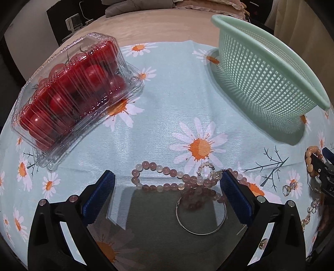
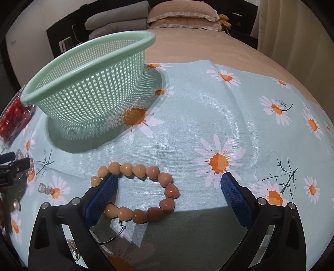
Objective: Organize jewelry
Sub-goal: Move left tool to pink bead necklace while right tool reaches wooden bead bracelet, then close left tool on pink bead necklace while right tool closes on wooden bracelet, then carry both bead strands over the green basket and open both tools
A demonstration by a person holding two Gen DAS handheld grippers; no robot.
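A pink bead necklace [image 1: 167, 181] lies on the daisy cloth between the fingers of my open left gripper [image 1: 167, 187]; a thin silver bangle [image 1: 201, 218] lies just behind it. A peach bracelet of heart beads [image 2: 144, 193] lies by the left finger of my open right gripper [image 2: 169, 187], which stands over it. The bracelet also shows in the left wrist view [image 1: 311, 160]. A silver ring [image 1: 289, 188] and a small chain [image 1: 311, 212] lie at the right. The green mesh basket [image 2: 83, 91] stands beyond; it shows in the left wrist view [image 1: 261, 68].
A clear box of red tomatoes [image 1: 71, 93] stands at the left on the cloth. A crystal ring [image 2: 47, 189] and small earrings [image 2: 16, 205] lie at the left of the right wrist view. Pillows [image 2: 181, 16] lie at the bed's far end.
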